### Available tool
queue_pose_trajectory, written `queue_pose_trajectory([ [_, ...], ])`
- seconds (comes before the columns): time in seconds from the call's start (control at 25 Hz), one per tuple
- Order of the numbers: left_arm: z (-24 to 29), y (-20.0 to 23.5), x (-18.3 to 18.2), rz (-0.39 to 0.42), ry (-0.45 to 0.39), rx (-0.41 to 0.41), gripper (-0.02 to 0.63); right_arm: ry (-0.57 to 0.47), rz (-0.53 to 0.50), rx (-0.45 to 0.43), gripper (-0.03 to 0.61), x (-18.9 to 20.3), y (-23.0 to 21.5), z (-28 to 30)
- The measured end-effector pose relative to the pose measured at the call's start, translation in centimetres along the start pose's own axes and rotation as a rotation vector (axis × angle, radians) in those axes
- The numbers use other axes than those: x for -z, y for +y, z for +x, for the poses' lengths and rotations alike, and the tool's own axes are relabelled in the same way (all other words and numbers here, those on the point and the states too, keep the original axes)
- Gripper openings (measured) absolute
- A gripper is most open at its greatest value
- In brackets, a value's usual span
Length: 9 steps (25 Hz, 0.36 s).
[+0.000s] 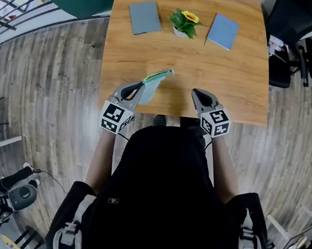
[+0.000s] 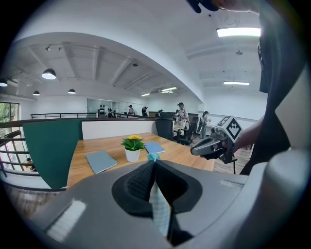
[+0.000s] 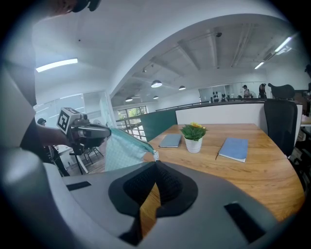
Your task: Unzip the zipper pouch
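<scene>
The left gripper (image 1: 137, 87) has its fingers clenched on one end of the teal zipper pouch (image 1: 153, 86), holding it just above the near edge of the table (image 1: 223, 73). The right gripper (image 1: 199, 95) hangs apart from it, fingers pressed together on nothing. The zip looks unopened, so the right fingers should next part and catch the zipper pull (image 3: 155, 155).

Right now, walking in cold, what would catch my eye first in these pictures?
A pale teal zipper pouch sticks up at the near edge of the wooden table, pinched in the left gripper; the right gripper hangs beside it, shut and empty. Farther back, a yellow-flowered potted plant stands between a grey notebook and a blue notebook.
</scene>
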<state>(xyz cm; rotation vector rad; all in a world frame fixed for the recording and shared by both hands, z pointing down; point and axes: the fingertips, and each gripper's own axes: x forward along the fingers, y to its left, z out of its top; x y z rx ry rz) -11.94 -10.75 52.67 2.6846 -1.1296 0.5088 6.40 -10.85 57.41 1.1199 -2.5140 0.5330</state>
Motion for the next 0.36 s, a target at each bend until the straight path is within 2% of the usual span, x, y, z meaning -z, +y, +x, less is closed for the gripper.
queue_pose_trajectory([
  [0.36,0.89,-0.72,-0.73,0.019,-0.005,0.016,0.008,-0.009,0.023,0.020,0.002,0.72,-0.99,-0.73],
])
